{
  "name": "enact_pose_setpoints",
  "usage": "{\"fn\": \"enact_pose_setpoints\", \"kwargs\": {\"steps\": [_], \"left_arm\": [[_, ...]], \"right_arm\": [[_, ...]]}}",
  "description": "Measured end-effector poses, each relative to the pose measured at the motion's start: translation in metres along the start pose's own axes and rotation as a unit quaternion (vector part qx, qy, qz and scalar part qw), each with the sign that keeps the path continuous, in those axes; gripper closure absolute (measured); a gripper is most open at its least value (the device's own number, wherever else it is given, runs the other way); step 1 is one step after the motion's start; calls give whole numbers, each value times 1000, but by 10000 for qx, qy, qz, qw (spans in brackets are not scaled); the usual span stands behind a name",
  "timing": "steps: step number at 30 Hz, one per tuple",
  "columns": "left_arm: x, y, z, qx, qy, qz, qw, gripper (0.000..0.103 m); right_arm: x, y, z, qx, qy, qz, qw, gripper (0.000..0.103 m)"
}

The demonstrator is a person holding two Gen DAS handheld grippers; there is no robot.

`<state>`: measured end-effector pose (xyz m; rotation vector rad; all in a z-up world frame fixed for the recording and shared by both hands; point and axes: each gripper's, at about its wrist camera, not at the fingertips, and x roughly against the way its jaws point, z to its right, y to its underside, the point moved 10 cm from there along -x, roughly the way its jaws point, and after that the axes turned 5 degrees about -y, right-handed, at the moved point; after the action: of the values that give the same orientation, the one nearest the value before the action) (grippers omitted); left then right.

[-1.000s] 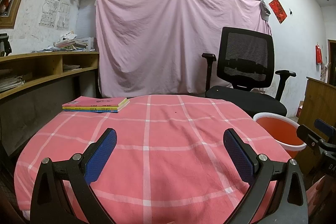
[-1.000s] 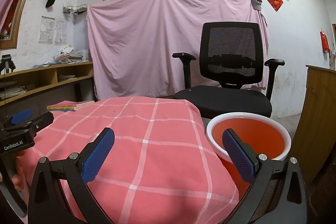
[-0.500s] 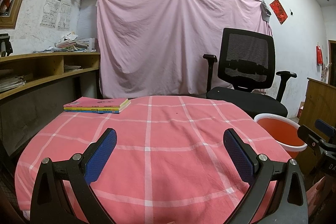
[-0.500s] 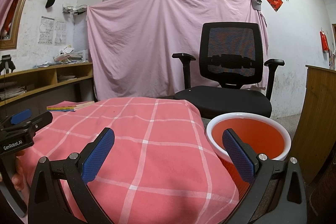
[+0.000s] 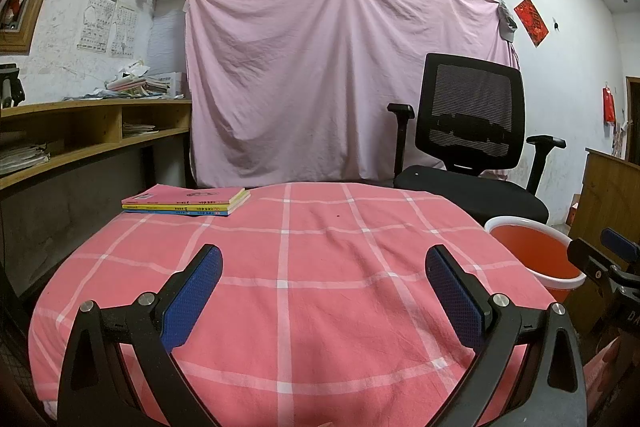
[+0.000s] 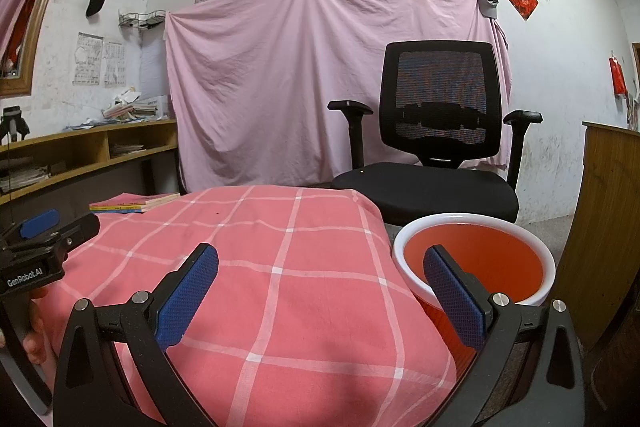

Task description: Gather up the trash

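- Blue-padded left gripper (image 5: 323, 281) and right gripper (image 6: 320, 281) gape wide, holding nothing.
- Pink checked tablecloth (image 5: 304, 267) shows us no trash; we'd scan before closing.
- Orange bucket (image 6: 474, 263) sits right; books (image 5: 186, 201) far left.

Mostly cloth and plastic here, nothing fancy

The tablecloth (image 5: 320, 267) is soft matt cotton-looking cloth with faint creases, the pink sheet (image 5: 320, 79) on the wall is thin and wrinkly. The bucket (image 6: 474, 259) is smooth, slightly glossy plastic. The chair (image 6: 440, 131) has a mesh back and matt fabric seat. Gripper pads (image 5: 192, 297) are blue dimpled rubbery stuff on matt black plastic with shiny metal screws. The books (image 5: 184, 201) have glossy paper covers, the shelf (image 5: 80, 131) is plain wood.
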<state>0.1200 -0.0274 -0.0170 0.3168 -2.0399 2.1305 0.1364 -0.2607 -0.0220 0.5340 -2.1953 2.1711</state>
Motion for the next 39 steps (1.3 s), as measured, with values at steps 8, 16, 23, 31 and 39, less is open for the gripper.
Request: {"fn": "enact_pose_setpoints", "kwargs": {"steps": [8,16,23,31,39], "left_arm": [[0,0,-1,-2,-4,-12,10000,4],[0,0,-1,-3,0,-10,10000,4],[0,0,-1,-5,2,-11,10000,4],[1,3,-5,43,-26,-35,10000,4],[5,4,-4,11,-69,-8,10000,4]], "right_arm": [[0,0,0,-20,-9,-3,10000,0],[0,0,-1,-25,-8,-5,10000,0],[0,0,-1,-26,-8,-7,10000,0],[0,0,-1,-31,-9,-9,10000,0],[0,0,-1,-31,-8,-13,10000,0]]}}
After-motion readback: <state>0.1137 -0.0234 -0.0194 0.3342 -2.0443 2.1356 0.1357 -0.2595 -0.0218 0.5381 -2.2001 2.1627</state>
